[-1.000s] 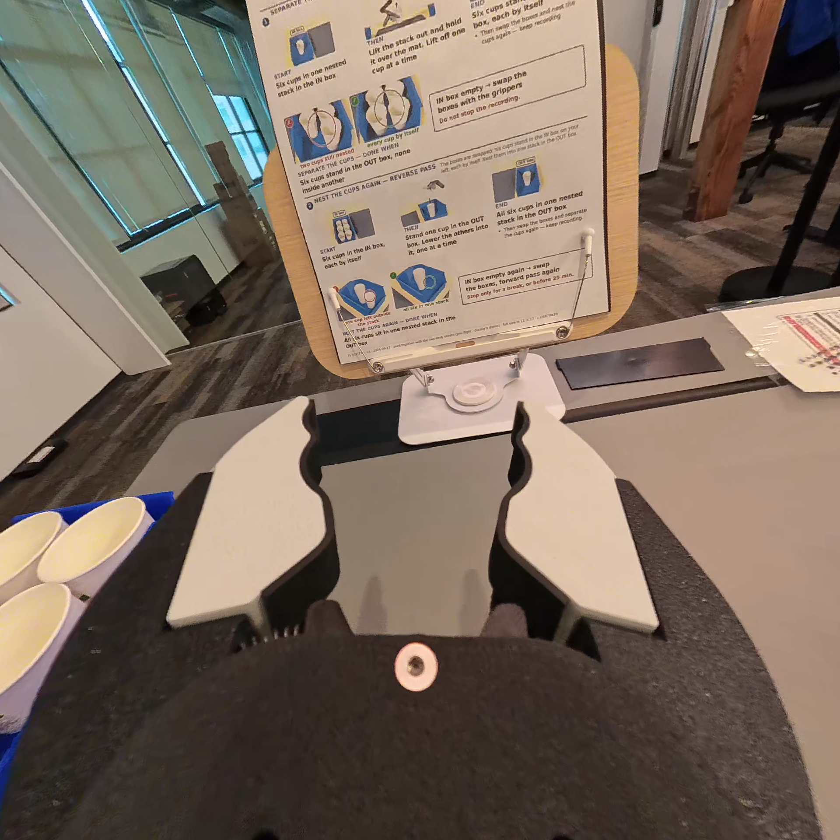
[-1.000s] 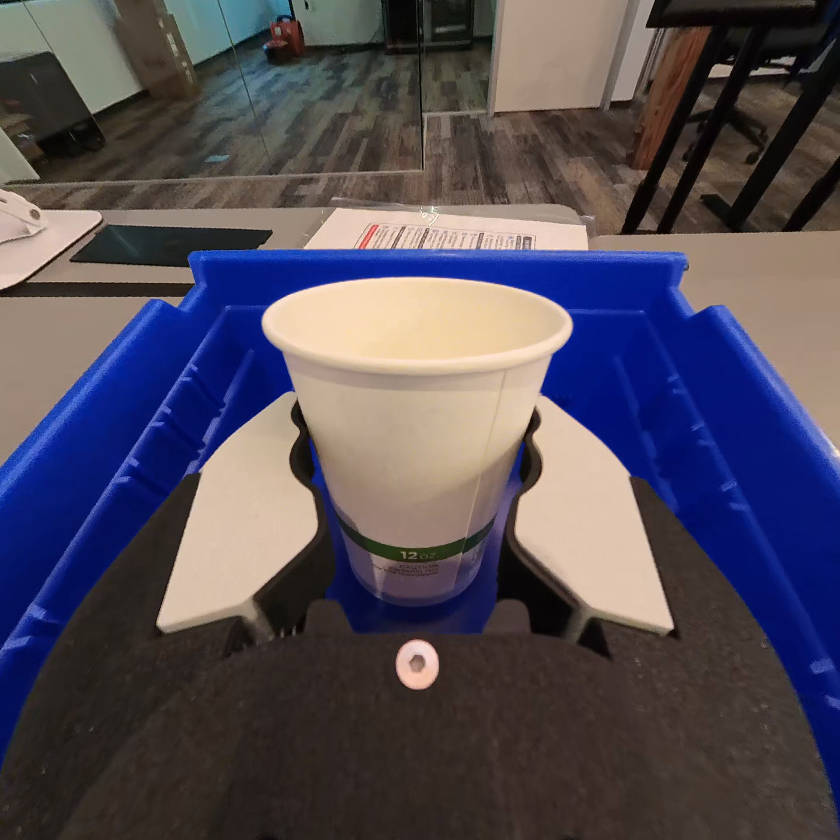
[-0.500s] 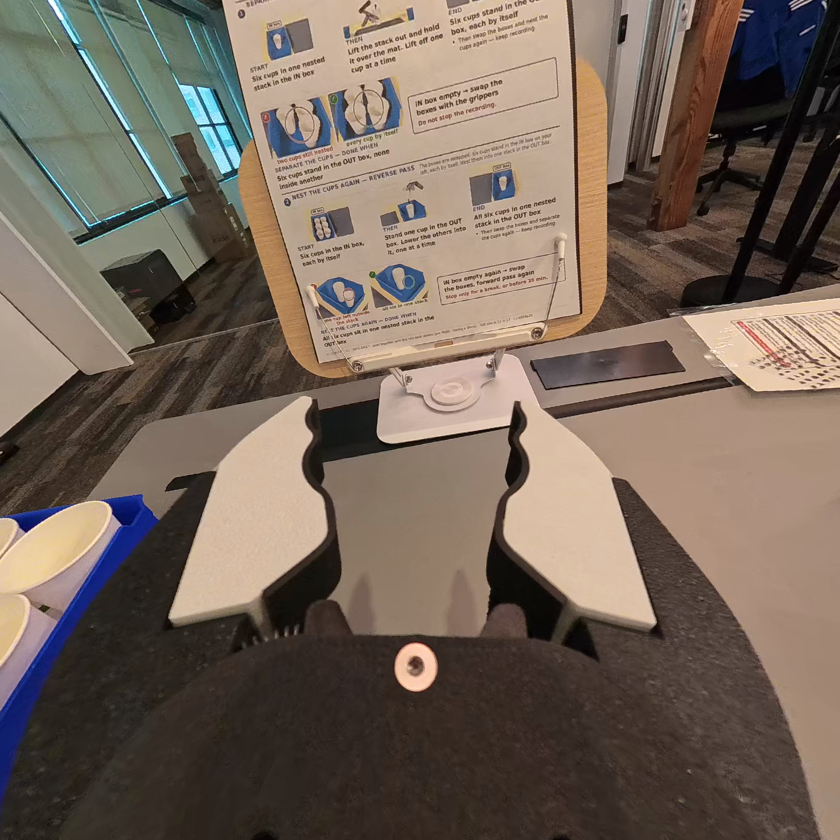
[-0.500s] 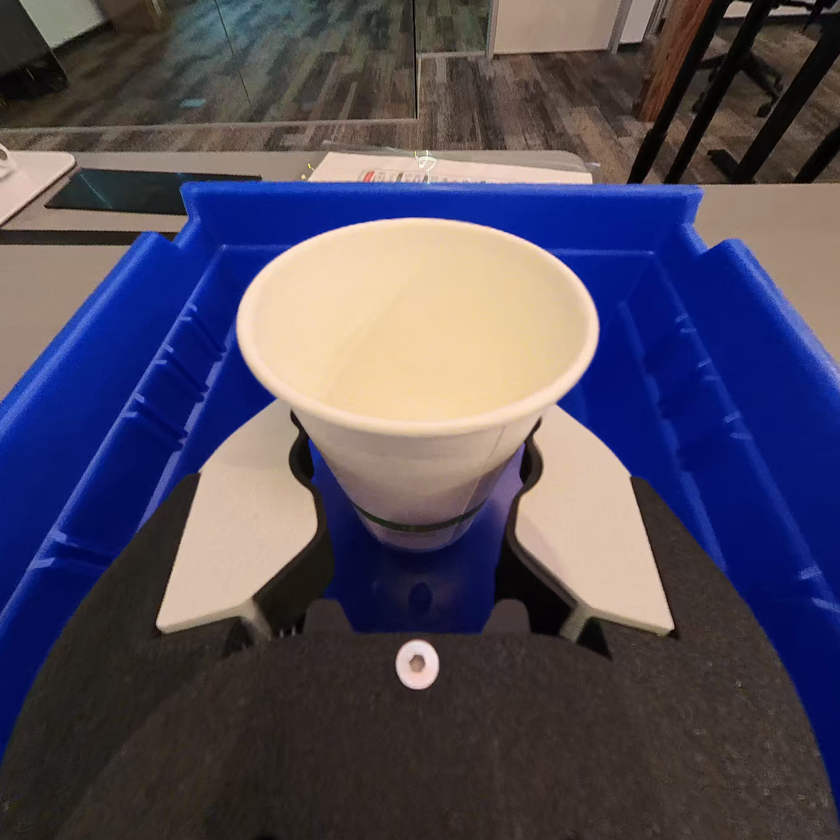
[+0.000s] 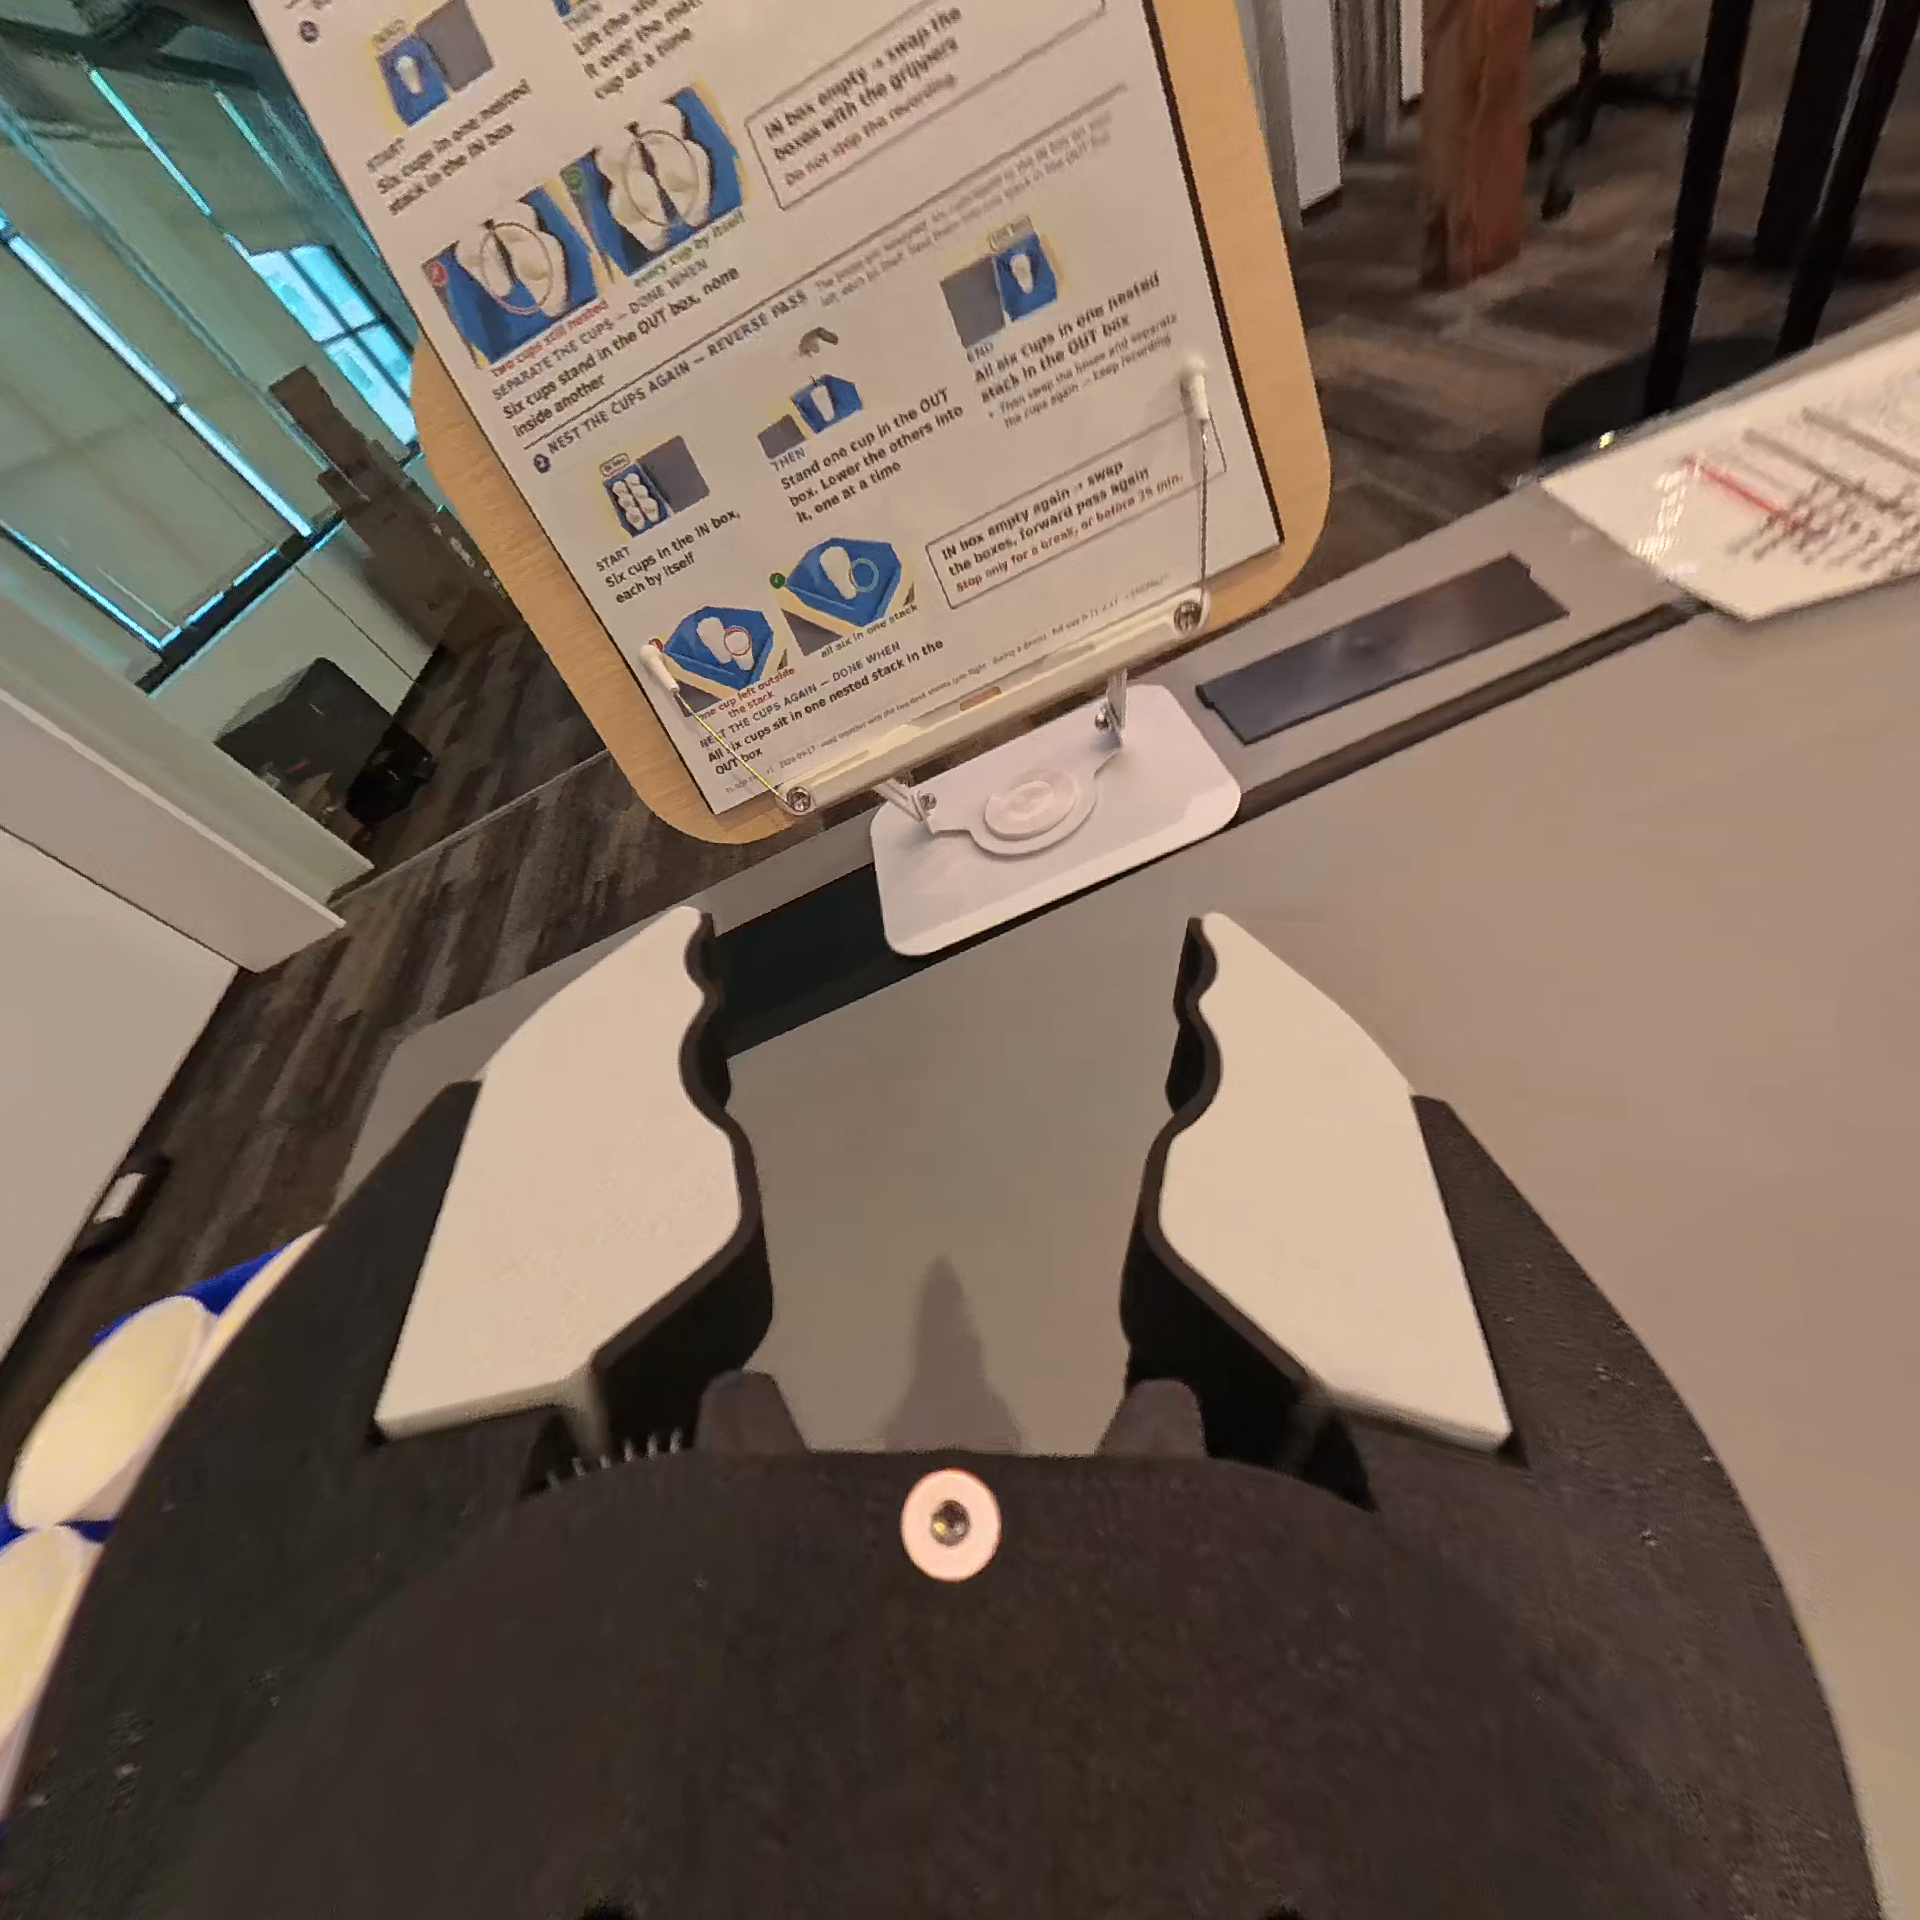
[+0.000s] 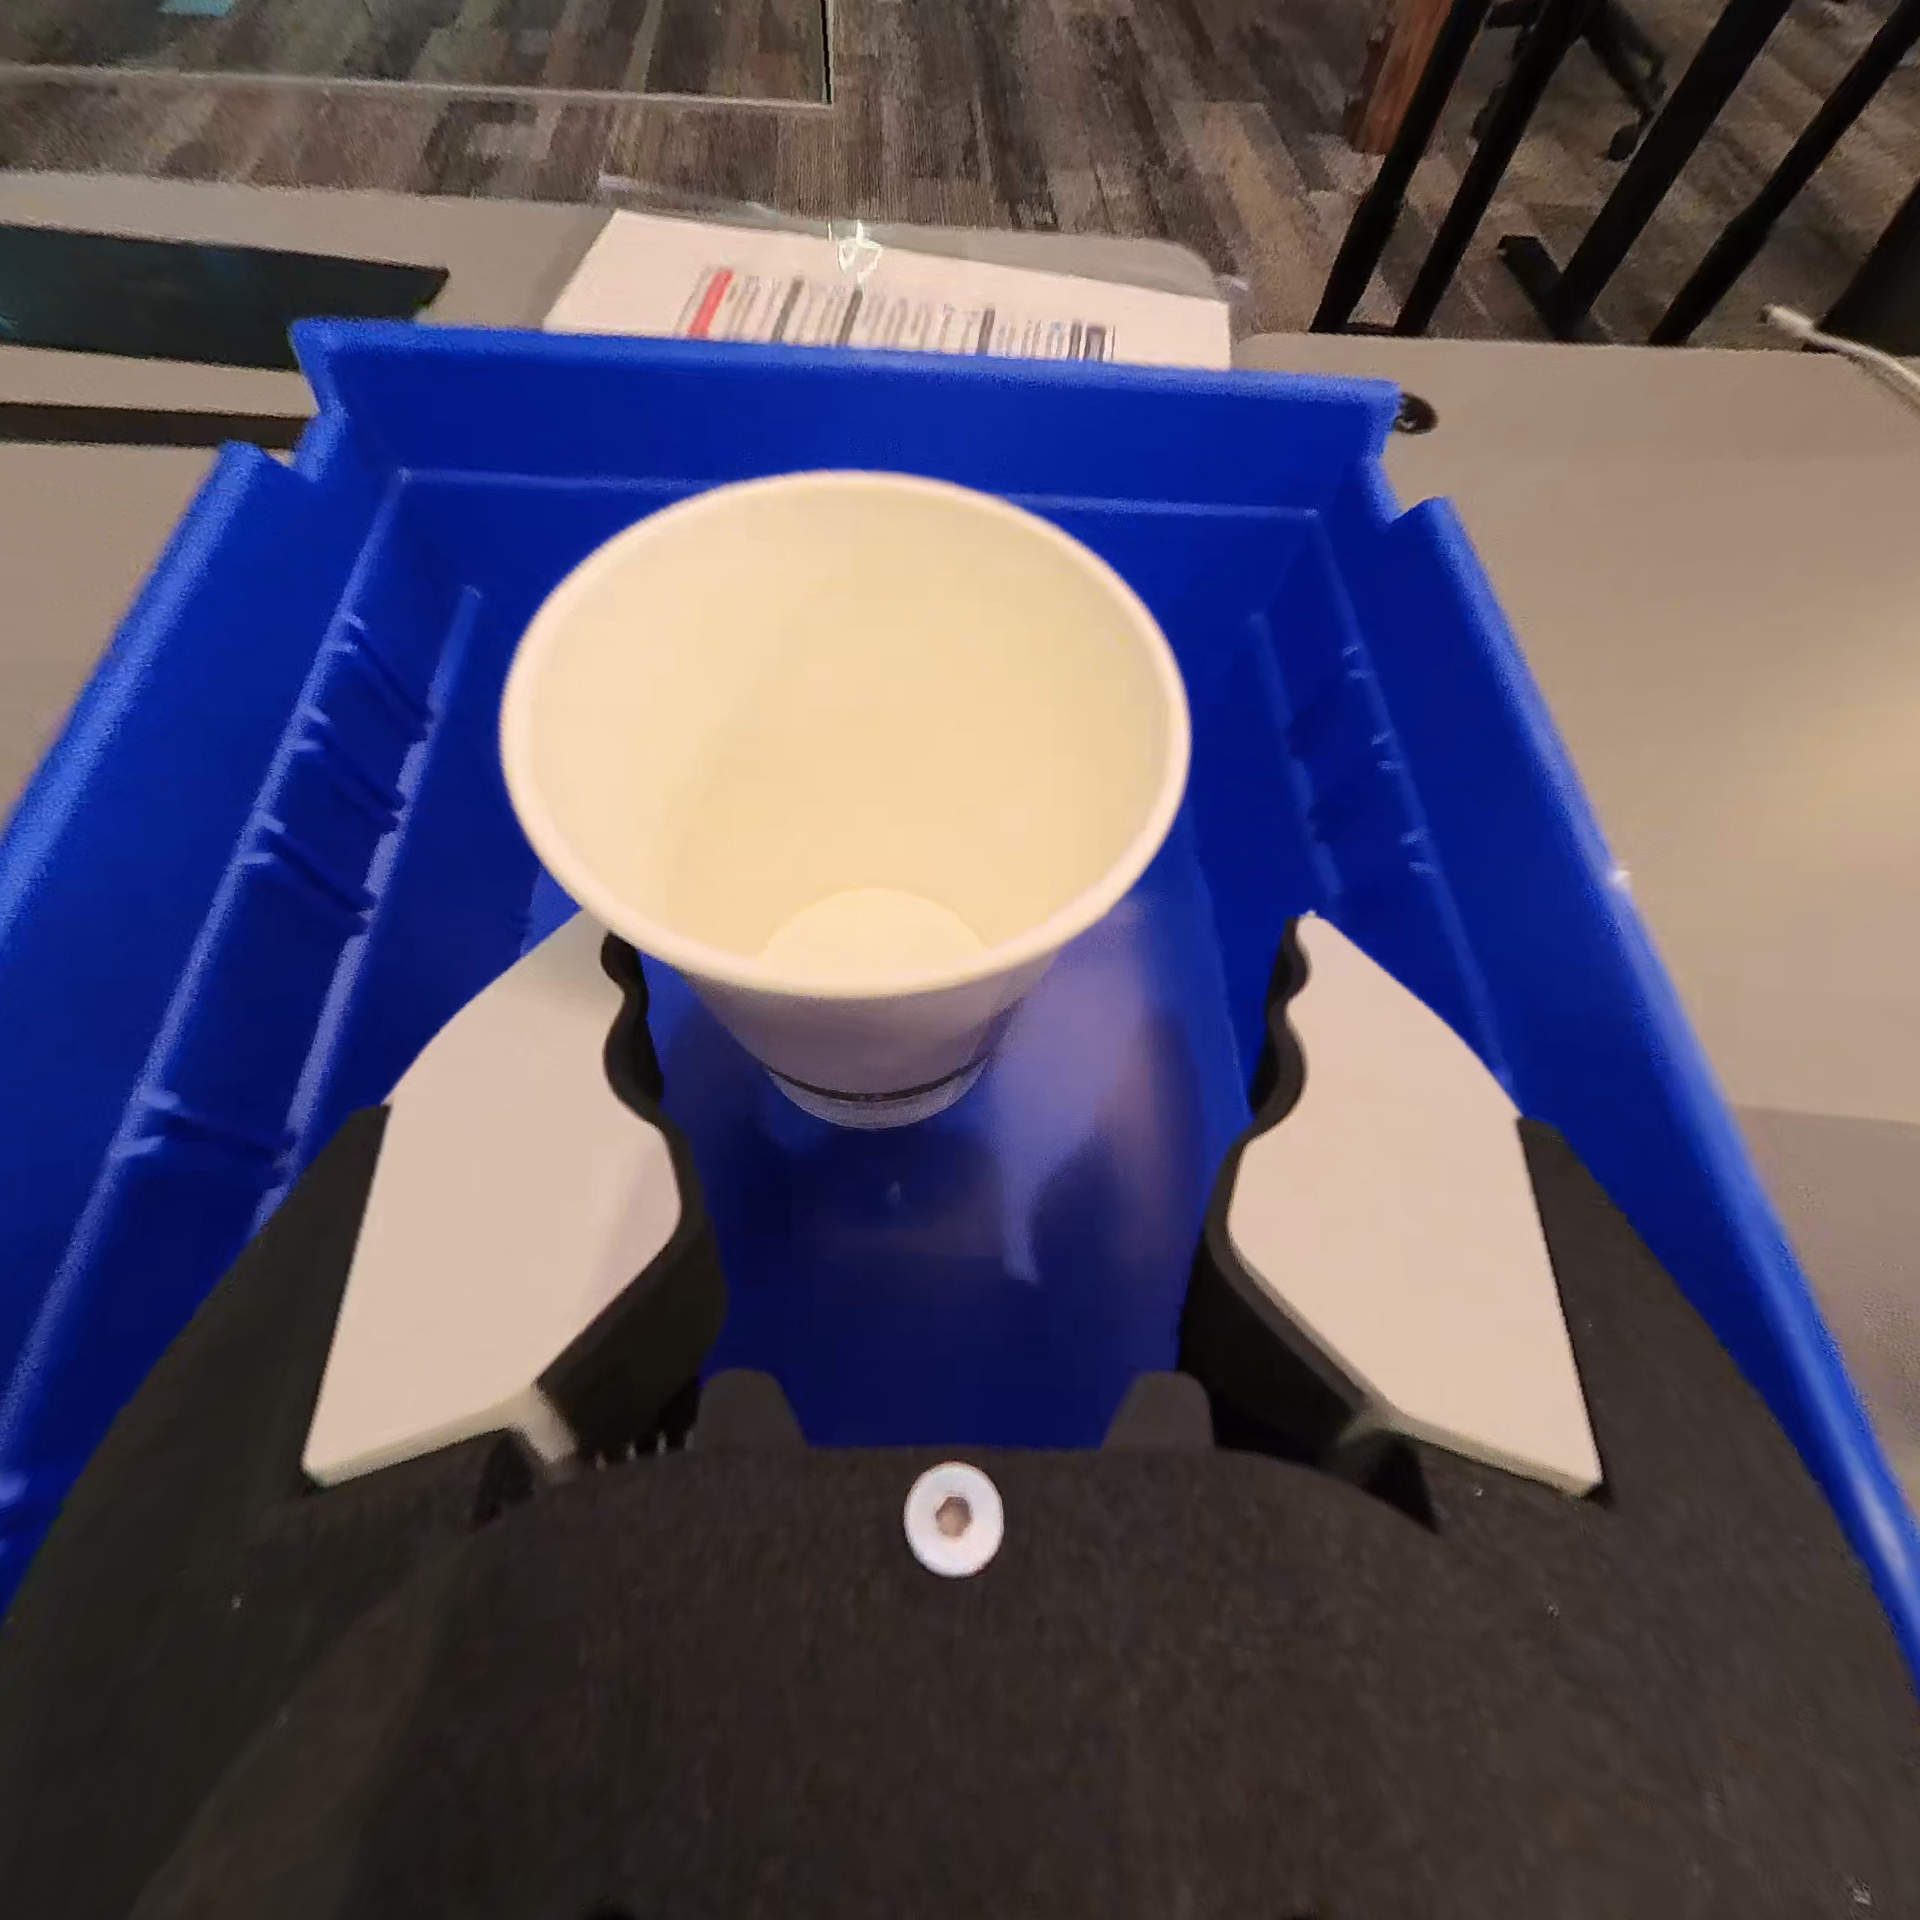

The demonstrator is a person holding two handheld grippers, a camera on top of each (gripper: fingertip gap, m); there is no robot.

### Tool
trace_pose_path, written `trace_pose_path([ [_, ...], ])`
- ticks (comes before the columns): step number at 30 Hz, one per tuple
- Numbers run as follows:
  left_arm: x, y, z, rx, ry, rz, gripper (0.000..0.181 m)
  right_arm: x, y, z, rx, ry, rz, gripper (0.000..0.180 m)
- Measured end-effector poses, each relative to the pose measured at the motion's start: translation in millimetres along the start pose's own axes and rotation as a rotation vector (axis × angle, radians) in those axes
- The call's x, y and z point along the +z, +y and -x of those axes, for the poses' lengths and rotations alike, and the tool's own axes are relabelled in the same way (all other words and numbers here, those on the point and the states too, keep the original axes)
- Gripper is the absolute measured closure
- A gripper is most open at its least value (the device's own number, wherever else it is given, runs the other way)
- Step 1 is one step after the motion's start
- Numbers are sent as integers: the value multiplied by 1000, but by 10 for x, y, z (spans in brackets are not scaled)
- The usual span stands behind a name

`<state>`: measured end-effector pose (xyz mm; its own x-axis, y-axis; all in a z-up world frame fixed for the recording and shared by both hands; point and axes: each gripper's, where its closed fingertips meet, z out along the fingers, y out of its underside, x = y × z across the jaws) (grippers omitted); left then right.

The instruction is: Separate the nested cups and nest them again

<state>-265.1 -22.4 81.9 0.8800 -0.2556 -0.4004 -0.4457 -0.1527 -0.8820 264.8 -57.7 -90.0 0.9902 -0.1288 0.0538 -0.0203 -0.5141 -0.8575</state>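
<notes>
While white paper cups [image 5: 99, 1392] crowd a blue box [image 5: 156, 1311] at the far left edge of the left wrist view, the left gripper [image 5: 951, 971] hangs over the bare grey table [image 5: 1558, 987] with its jaws spread wide and nothing between them, facing an instruction board [image 5: 831, 416] on a white stand [image 5: 1049, 821]. Farther right, the right gripper [image 6: 951, 982] is also spread wide and holds nothing, its fingers [image 6: 499, 1195] clear of the single paper cup [image 6: 847, 769] standing upright inside the blue bin [image 6: 208, 790]; a printed sheet [image 6: 894, 301] lies on the table beyond it.
</notes>
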Motion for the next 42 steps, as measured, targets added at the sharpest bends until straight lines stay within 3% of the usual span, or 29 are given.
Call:
trace_pose_path([
  [11, -161, 274, 355, 547, -154, 48, 104, -895, -681, 135, -109, -25, -200, 67],
  [17, -177, 443, 529, 633, -190, 77, 105, -1141, -1084, 715, -254, -85, -231, 67],
  [24, -246, 620, 845, 588, -184, 111, 105, -1214, -1502, 1655, -380, -217, -270, 67],
  [27, -349, 848, 1086, 480, -122, 191, 106, -1184, -1592, 2070, -388, -322, -268, 68],
  [32, -674, 1470, 1793, 222, 44, 367, 109, -1117, -1633, 2532, -415, -431, -259, 68],
  [37, -1014, 2316, 2568, 203, 180, 623, 119, -1063, -1573, 2782, -446, -492, -235, 68],
  [42, -1178, 2911, 2874, 147, 259, 801, 128, -1009, -1536, 2962, -432, -546, -228, 69],
])
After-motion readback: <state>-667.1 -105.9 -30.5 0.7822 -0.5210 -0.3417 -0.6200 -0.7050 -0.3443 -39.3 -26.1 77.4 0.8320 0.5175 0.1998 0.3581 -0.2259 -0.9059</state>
